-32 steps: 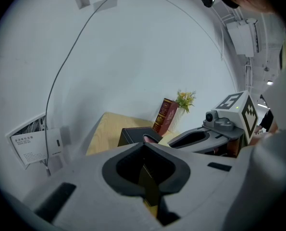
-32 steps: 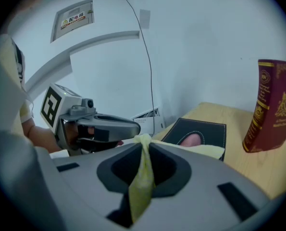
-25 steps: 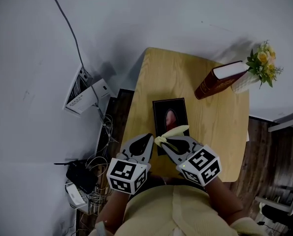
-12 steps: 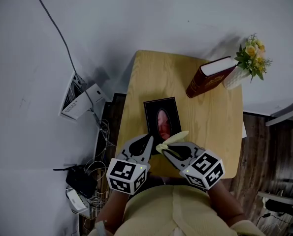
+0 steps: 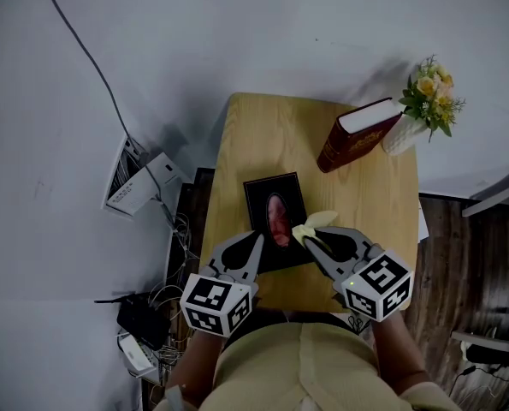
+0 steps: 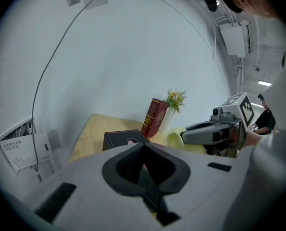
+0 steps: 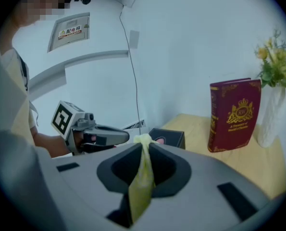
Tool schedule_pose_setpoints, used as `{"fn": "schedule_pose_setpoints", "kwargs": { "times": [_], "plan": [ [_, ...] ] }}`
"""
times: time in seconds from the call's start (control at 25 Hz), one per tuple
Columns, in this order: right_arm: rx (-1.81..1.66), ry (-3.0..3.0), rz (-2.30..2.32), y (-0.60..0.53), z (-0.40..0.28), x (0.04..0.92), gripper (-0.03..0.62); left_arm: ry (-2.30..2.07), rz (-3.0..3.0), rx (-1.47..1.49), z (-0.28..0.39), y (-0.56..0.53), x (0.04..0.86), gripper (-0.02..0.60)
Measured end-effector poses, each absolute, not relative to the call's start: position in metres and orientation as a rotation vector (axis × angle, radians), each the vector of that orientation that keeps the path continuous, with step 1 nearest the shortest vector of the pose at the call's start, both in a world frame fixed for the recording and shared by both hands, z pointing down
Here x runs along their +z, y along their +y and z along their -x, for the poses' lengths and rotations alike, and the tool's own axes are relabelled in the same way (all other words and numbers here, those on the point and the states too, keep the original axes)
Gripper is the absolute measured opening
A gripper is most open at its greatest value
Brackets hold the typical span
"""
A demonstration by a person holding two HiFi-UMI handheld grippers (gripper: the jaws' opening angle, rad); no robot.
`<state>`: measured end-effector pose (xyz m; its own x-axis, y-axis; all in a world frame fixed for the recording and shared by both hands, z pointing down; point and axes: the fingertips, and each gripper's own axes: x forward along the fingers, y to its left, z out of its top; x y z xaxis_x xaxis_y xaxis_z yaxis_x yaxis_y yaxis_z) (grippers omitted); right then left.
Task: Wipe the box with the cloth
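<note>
Pinches the yellow cloth (image 5: 317,222) in the right gripper (image 5: 305,235) beside the black box (image 5: 260,197) near the table's (image 5: 365,187) front edge, with the left gripper (image 5: 258,241) closed.

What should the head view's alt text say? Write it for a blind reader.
From above, the right gripper pinches a yellow cloth at the right edge of a black box on a wooden table; the left gripper, shut and empty, sits by the box's near left corner. A red book and a vase of flowers stand far right.
</note>
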<state>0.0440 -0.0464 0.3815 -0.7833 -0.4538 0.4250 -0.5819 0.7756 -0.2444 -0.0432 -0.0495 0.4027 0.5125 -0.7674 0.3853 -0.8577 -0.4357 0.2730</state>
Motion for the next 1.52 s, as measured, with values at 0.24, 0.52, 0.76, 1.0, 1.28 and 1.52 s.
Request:
{"fn": "schedule_pose_setpoints", "kwargs": {
  "times": [0.24, 0.52, 0.76, 1.0, 1.28, 1.52],
  "plan": [
    [0.497, -2.647, -0.955, -0.09, -0.065, 0.373, 0.055, -1.404, -2.342, 0.334, 0.048, -0.059, 0.4, 0.015],
    [0.559, -2.658, -1.068, -0.125, -0.072, 0.385, 0.055, -1.451, -2.263, 0.308, 0.056, -0.071, 0.404, 0.017],
    [0.659, -2.684, -1.056, -0.145, -0.065, 0.4, 0.055, -1.51, -2.237, 0.342, 0.061, -0.085, 0.406, 0.015],
    [0.798, -2.695, -1.071, -0.165, -0.063, 0.415, 0.055, -1.579, -2.199, 0.352, 0.072, -0.097, 0.407, 0.016],
    [0.982, -2.748, -0.98, -0.176, -0.052, 0.426, 0.055, -1.615, -2.167, 0.37, 0.075, -0.106, 0.412, 0.017],
    [1.085, -2.77, -0.895, -0.177, -0.049, 0.433, 0.055, -1.627, -2.147, 0.371, 0.076, -0.111, 0.413, 0.017]
  ]
}}
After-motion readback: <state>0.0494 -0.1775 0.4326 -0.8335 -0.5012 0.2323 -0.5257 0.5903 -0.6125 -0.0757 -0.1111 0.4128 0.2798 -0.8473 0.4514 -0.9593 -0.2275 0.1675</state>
